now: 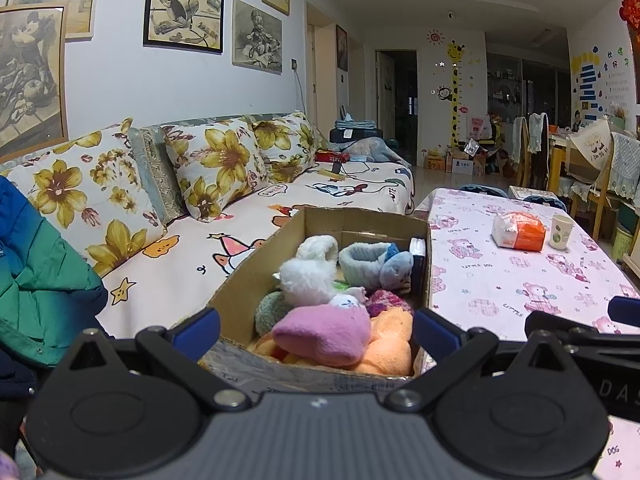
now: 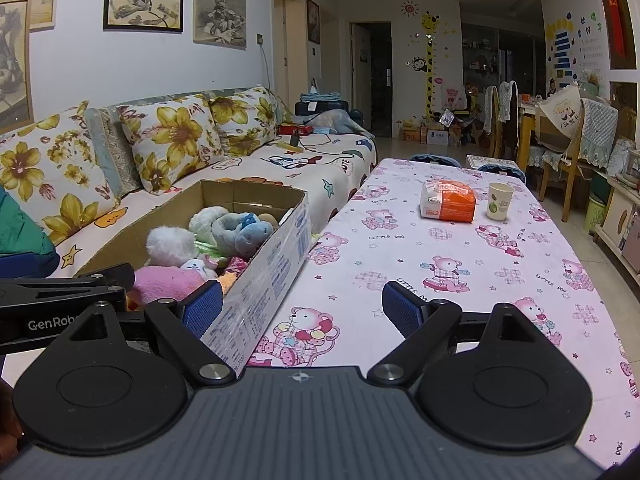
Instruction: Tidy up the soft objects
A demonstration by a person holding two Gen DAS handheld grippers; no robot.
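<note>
A sofa [image 1: 280,216] with flowered cushions [image 1: 216,168] runs along the wall, left of the box [image 1: 324,224]. The box, open cardboard, stands at the desk's [image 2: 460,248] left edge, against the sofa. The left tool [image 1: 316,326] hovers at the box's near end, its blue pads spread wide on either side of the box and holding nothing. Inside the box lie the soft things: a pink sock [image 1: 324,332] at the near end on an orange cloth [image 1: 390,344], a white fluffy toy [image 1: 306,280] behind it, a grey-blue cuff [image 1: 362,258] and a blue toy [image 1: 396,268] further back. Right of the box, the right tool [image 2: 302,306] hangs over the bear-print cloth of the desk, its pads apart and empty, the left pad just beside the box's printed side wall. Well beyond, towards the desk's far end, sit an orange-and-white pack [image 2: 448,200] and, just right of it, a paper cup [image 2: 499,201].
</note>
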